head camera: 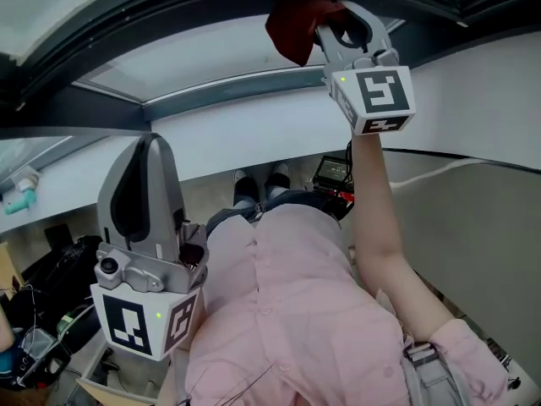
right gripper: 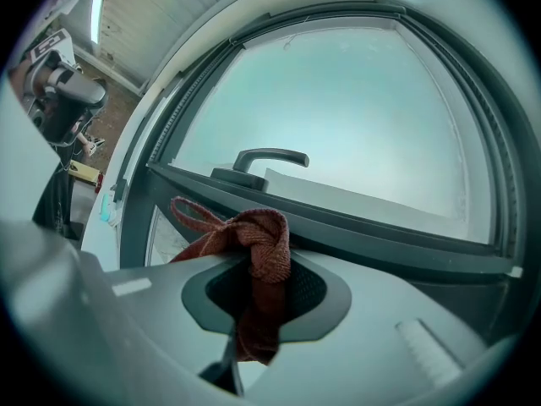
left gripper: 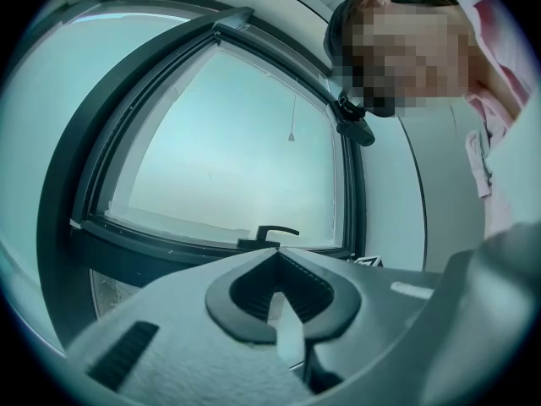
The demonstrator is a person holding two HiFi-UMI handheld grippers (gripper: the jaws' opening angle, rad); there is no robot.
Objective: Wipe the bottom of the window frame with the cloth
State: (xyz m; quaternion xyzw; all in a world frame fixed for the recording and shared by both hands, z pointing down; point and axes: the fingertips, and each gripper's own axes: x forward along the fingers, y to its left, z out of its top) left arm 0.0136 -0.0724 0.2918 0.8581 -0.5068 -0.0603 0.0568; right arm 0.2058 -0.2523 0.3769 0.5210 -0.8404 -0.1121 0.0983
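While the left gripper [head camera: 150, 146] idles low beside the person's pink shirt [head camera: 287, 311], jaws pressed together on nothing and pointing up, all the work is happening at the end of the other arm. The bare right forearm [head camera: 376, 218] reaches up and away from the body, carrying the right gripper [head camera: 338, 19] to the window. Its jaws are clamped on a reddish-brown cloth [head camera: 294, 25], which runs down between them and bunches into a knot-like wad past the tips, with one loop trailing off to the side.

Beyond the wad sits the dark bottom rail of the window frame [right gripper: 363, 231], with the window handle [right gripper: 269, 157] just above it and the pale glass [right gripper: 355, 117] behind. The cloth is right up at the rail (whether it actually presses on it, I cannot say from here; the right gripper view shows it just in front, perhaps touching).

As for progress, I judge the cloth picked up and brought to the place where it is needed, so the fetching part is done. The wiping itself looks barely begun or just under way: the rail stretches well off to both sides of the cloth, and no streak or cleaner patch marks where it may have passed. Most of the length seems left to cover.
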